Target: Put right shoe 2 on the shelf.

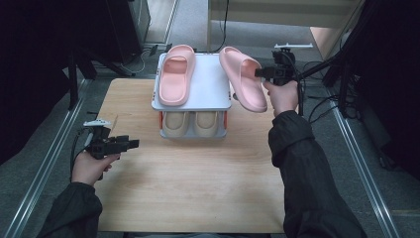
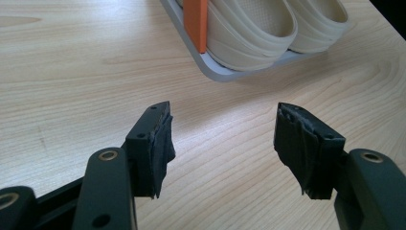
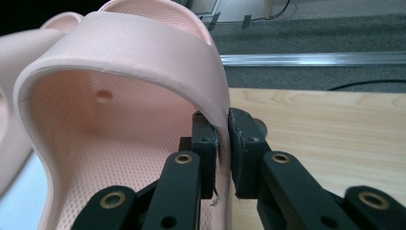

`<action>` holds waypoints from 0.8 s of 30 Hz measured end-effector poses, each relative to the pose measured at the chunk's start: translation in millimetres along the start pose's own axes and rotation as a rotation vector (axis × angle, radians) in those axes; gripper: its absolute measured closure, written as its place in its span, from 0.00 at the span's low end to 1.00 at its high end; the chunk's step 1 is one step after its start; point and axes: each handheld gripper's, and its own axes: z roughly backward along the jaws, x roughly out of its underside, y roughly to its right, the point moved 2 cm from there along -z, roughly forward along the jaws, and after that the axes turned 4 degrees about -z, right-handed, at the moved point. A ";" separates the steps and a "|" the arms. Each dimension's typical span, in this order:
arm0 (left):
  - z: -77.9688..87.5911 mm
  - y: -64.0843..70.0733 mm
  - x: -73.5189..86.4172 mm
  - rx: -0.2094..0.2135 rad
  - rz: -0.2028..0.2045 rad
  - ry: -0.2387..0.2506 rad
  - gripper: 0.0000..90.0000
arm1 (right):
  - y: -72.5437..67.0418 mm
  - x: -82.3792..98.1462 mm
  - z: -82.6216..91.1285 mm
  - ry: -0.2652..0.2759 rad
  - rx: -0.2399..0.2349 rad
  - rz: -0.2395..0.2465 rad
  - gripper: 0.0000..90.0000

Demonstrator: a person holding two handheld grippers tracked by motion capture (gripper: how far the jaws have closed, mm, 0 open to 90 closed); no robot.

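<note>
A two-level shoe rack (image 1: 208, 94) stands at the far middle of the wooden table. One pink slipper (image 1: 176, 74) lies on its top shelf at the left. My right gripper (image 1: 258, 73) is shut on the strap edge of a second pink slipper (image 1: 242, 77), held in the air over the rack's right edge. In the right gripper view the jaws pinch the slipper's (image 3: 124, 120) strap side, seen at my right gripper (image 3: 223, 143). A beige pair (image 1: 193, 123) sits on the lower shelf, also seen as beige slippers (image 2: 268, 26). My left gripper (image 1: 132, 144) hovers open over the table's left, jaws empty (image 2: 222, 143).
The rack's orange post (image 2: 195, 21) and grey tray rim (image 2: 225, 72) lie just ahead of my left gripper. Metal rails run along both sides of the table (image 1: 198, 183). Dark stands and cables crowd the far right (image 1: 341, 74).
</note>
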 end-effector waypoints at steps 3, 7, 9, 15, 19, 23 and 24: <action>2.8 0.8 -1.4 0.006 -0.004 0.014 0.43 | -11.3 -7.3 -5.3 0.000 -0.003 -0.001 0.92; 2.9 1.2 -1.8 0.010 -0.009 0.016 0.43 | -28.5 -12.6 -14.1 -0.004 -0.011 0.011 0.91; 2.2 1.5 -1.9 0.012 -0.008 0.013 0.43 | -37.5 -13.1 -18.7 -0.003 -0.008 0.015 0.91; 3.1 2.8 -2.8 0.019 -0.013 0.018 0.43 | -56.5 -13.4 -34.2 -0.001 0.008 -0.009 0.91; 3.2 3.5 -3.6 0.026 -0.015 0.021 0.43 | -66.5 -12.6 -43.3 -0.005 0.011 -0.023 0.91; 3.5 3.5 -3.7 0.030 -0.016 0.023 0.43 | -71.9 -11.0 -49.7 -0.011 0.018 -0.041 0.90; 3.7 3.3 -3.8 0.030 -0.016 0.024 0.43 | -73.3 -10.2 -51.3 -0.017 0.018 -0.045 0.90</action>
